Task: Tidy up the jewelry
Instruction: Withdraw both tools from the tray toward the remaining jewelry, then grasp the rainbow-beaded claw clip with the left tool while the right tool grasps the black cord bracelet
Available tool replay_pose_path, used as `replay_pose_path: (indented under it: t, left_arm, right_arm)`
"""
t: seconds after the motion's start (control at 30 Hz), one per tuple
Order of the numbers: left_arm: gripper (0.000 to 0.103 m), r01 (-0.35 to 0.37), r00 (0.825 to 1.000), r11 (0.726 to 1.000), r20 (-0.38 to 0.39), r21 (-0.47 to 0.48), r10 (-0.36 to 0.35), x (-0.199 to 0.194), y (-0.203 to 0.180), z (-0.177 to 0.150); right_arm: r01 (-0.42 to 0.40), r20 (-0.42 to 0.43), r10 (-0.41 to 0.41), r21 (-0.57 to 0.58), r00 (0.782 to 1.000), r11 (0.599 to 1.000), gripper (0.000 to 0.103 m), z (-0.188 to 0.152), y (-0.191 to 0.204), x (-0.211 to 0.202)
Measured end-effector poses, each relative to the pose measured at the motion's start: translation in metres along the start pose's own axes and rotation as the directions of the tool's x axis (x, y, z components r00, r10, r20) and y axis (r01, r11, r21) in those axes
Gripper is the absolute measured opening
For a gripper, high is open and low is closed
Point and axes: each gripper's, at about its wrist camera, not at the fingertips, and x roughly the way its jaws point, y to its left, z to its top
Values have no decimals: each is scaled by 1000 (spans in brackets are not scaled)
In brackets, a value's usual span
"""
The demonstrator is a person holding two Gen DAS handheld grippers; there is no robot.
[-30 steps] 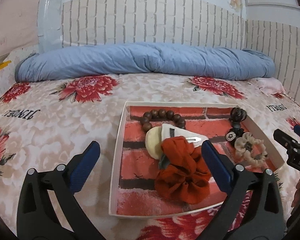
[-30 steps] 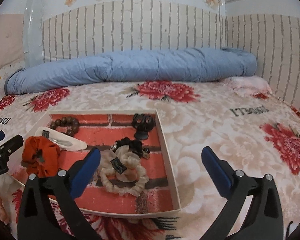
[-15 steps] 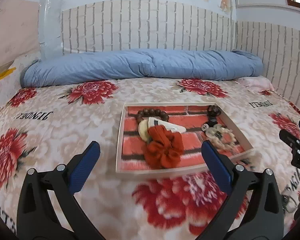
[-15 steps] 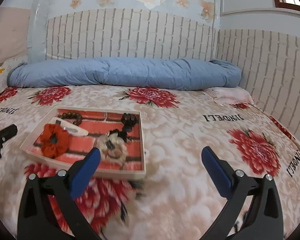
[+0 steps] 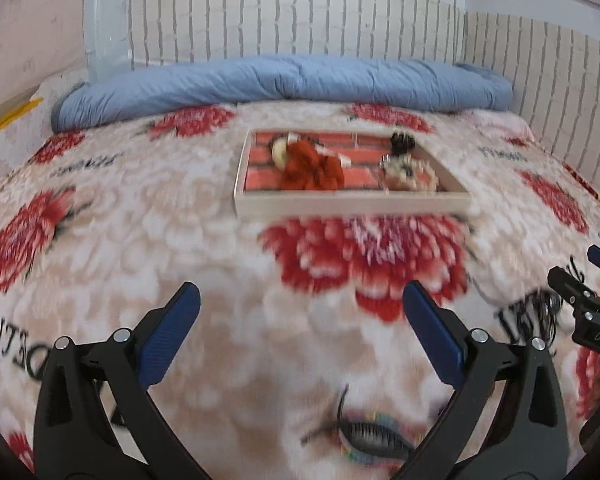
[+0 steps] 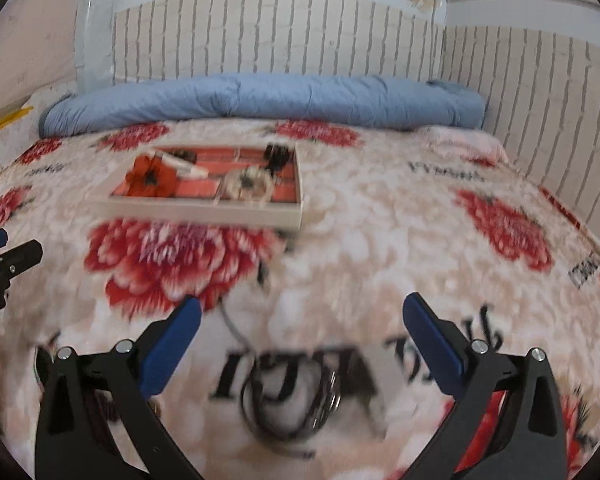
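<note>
Bedspread [image 5: 140, 220] with red flowers is carrying the tray [image 5: 352, 200] at twelve o'clock, already holding scrunchies and clips. Dark rings [image 6: 288, 404] are lying loose at six o'clock, seemingly unsorted, between the spread right gripper [image 6: 300, 332]; left gripper [image 5: 300, 320] is spread too.

Both wrist cameras sat low over the bedspread [image 5: 140, 240], looking forward between their own open fingers toward the brick wall [image 6: 260, 40] and the blue quilt [image 5: 284, 80]. The left view faced the tray [image 5: 352, 200] almost head-on; the right saw the tray [image 6: 204, 212] to its left, seemingly no nearer, though blur made that hard to judge. Each caught the other gripper at its edge.
</note>
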Motion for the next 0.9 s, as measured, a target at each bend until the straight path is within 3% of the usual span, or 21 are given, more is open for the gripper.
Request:
replay_pose_path:
  t: [0.37,0.9]
  left_arm:
    - [98,-5,992,999,-124,-54,-1,-4,1,-52]
    - [98,-22,979,1000,-204,-14,19,5,-18,-61]
  right_arm:
    - [-39,-70,38,-4,997,999,97,-32,6,6]
    - [-77,-161,74,-14,984,997,58,-40,11,22]
